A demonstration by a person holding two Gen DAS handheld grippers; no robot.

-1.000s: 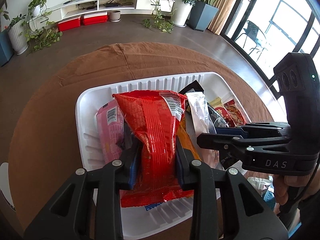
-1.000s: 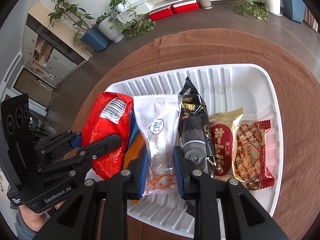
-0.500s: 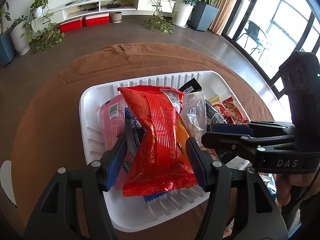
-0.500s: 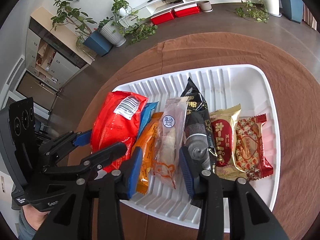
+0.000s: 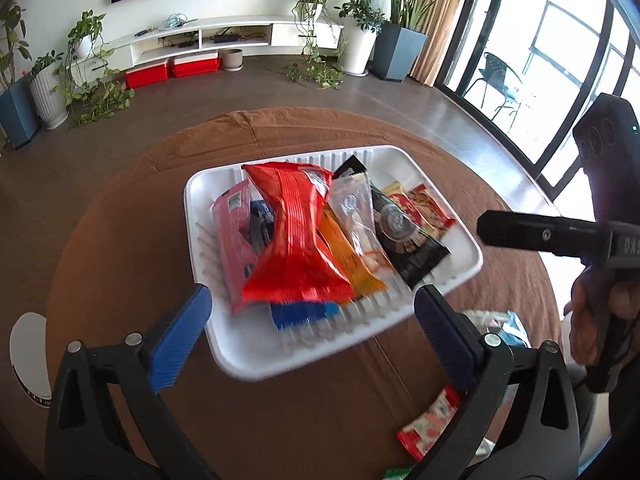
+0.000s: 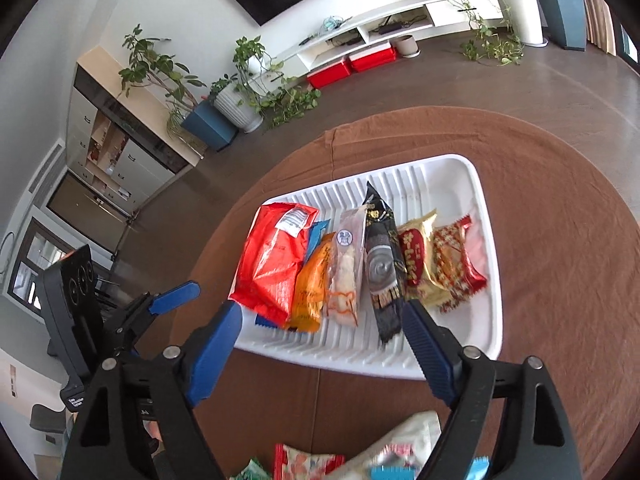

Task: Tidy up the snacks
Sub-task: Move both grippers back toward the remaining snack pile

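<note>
A white ribbed tray (image 5: 456,280) (image 6: 452,176) on the brown-clothed round table holds several snack packs side by side. A big red bag (image 5: 296,240) (image 6: 272,256) lies at the left, next to an orange pack (image 6: 314,280), a clear pack (image 5: 356,216) (image 6: 348,264), a black pack (image 6: 380,264) and small red and gold packs (image 6: 436,260). My left gripper (image 5: 312,312) hangs over the tray's near edge, its jaws opening wide with nothing between them. My right gripper (image 6: 320,320) is back from the tray too, jaws opening and bare.
Loose snack packs (image 6: 360,456) lie on the cloth near me, among them a red and white one (image 5: 432,424). A person's hand (image 5: 600,312) grips the right tool's handle. Plants, a low white shelf and red boxes stand across the floor beyond the table.
The left gripper let go of the red bag and the right let go of the clear pack. Both pulled back and up from the tray with jaws spreading.
</note>
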